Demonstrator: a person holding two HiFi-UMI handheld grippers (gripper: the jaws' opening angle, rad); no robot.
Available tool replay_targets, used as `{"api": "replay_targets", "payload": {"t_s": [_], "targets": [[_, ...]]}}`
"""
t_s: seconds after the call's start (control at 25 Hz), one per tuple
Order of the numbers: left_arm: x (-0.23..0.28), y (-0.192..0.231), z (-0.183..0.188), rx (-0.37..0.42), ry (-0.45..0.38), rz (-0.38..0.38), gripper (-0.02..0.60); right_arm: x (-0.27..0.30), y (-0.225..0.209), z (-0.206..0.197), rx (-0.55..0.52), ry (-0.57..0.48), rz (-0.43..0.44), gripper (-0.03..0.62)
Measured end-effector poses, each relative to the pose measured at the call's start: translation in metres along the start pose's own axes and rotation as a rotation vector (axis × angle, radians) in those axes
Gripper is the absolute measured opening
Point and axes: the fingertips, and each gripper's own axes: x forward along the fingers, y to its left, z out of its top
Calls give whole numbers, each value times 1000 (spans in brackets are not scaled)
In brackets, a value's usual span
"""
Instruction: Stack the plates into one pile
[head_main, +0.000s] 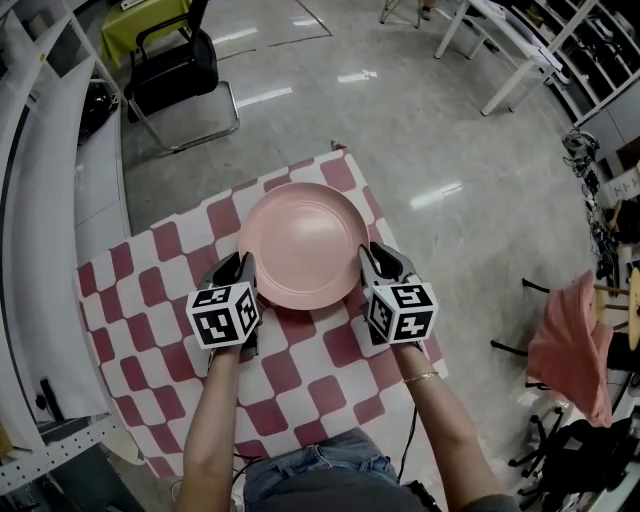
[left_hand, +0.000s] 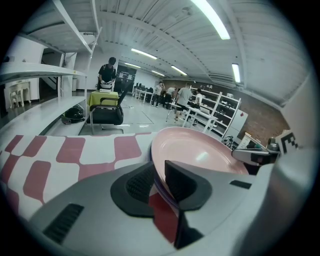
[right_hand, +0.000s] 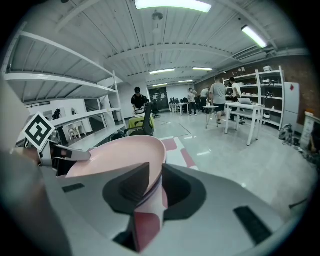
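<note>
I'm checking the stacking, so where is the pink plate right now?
In the head view the pink plate is centred over the checkered cloth, with its side rims between the jaws of the left gripper and right gripper.

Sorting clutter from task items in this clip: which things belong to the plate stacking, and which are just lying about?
In the job: pink plate; left tongs and right tongs, one on each side of its rim; checkered cloth beneath.
Just lying about: black chair; salmon cloth at right; white shelving at left.
</note>
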Motion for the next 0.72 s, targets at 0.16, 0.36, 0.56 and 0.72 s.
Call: {"api": "replay_targets", "payload": {"t_s": [0.16, 0.36, 0.56, 0.72], "targets": [[0, 1, -2, 1, 9, 0, 82, 1, 0, -1, -16, 2, 0, 75], [2, 2, -4, -4, 12, 2, 84, 3, 0, -2, -26, 0, -2, 75], [2, 3, -2, -13, 4, 9, 84, 3, -4, 4, -18, -30, -13, 61], [2, 4, -1, -14, 5, 8, 84, 3, -4, 11, 3, -60, 1, 57]]}}
